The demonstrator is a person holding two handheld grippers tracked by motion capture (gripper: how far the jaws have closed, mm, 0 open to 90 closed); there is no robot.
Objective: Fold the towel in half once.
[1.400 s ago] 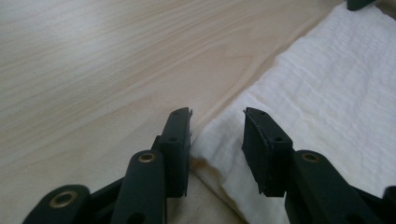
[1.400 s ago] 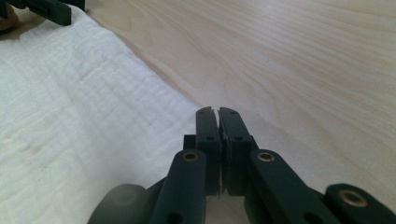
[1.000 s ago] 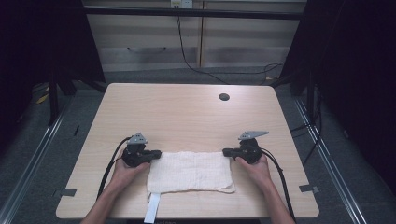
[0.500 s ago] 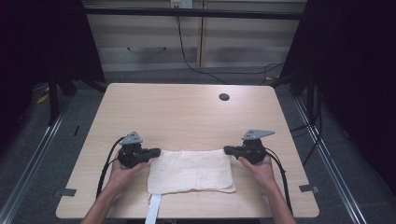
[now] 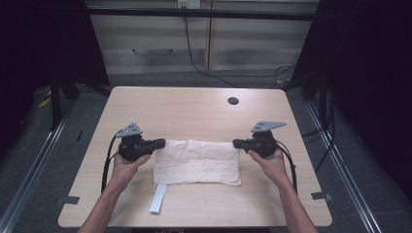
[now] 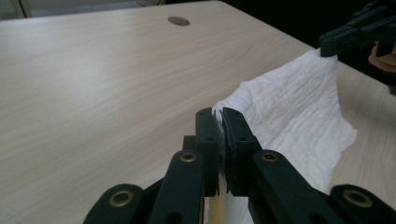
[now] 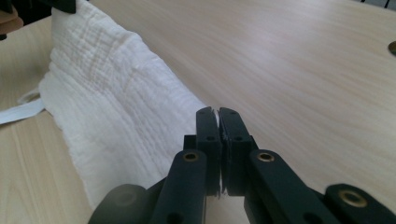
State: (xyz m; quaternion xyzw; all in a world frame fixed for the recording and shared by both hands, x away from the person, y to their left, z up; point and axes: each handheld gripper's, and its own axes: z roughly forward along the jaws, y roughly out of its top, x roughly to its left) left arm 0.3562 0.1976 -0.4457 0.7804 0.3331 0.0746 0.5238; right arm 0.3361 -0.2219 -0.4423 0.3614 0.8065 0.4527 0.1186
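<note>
Pale wooden desk (image 5: pixel 194 111) under dark curtains, white muslin cloth (image 5: pixel 197 162) slung across its 6 o'clock half.
Left tongs (image 5: pixel 161 143) pinching the cloth's far corner at 9 o'clock, right tongs (image 5: pixel 236 143) likewise at 3 o'clock. Risk: thin bite on each corner, uneven pull, corner slipping free. High view alone: white strap (image 5: pixel 158 198) trailing toward 6 o'clock; gripper views: pads (image 6: pixel 232 135) clamped on fabric.

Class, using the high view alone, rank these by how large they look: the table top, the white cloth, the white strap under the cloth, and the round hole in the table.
1. table top
2. white cloth
3. white strap
4. round hole
</note>
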